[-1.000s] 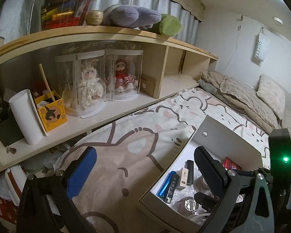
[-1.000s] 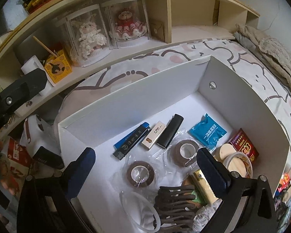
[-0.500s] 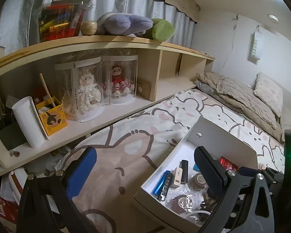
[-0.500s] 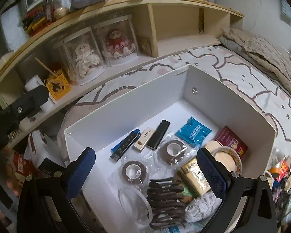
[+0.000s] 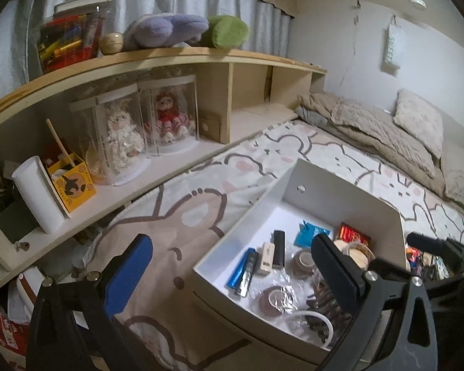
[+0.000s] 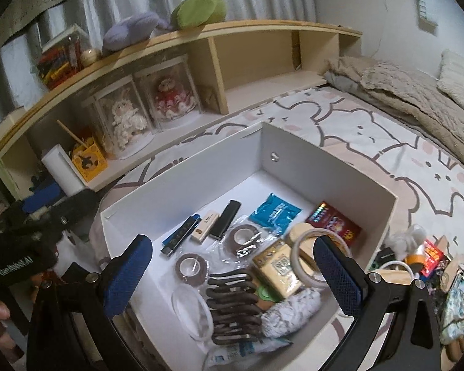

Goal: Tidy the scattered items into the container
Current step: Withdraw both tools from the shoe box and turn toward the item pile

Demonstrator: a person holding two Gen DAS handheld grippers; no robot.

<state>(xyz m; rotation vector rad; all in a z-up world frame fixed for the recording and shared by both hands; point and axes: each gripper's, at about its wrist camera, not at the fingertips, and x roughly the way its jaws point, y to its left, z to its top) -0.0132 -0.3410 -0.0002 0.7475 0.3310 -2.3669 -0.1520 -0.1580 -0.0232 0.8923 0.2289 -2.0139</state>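
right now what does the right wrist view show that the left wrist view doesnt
Only the right wrist view shows the yellow packet, the white fluffy bundle and the leftover clutter on the bed beside the box. Only the left wrist view shows the ceiling light and a wider stretch of bedspread left of the box. Both show the white box, the brown tape rolls, the blue pouch, the doll cases and open, empty tongs.

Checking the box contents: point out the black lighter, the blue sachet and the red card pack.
black lighter (image 6: pixel 225 223), right wrist view, middle of its body.
blue sachet (image 6: pixel 275 213), right wrist view, centre of its printed face.
red card pack (image 6: pixel 334 222), right wrist view, centre of its top face.
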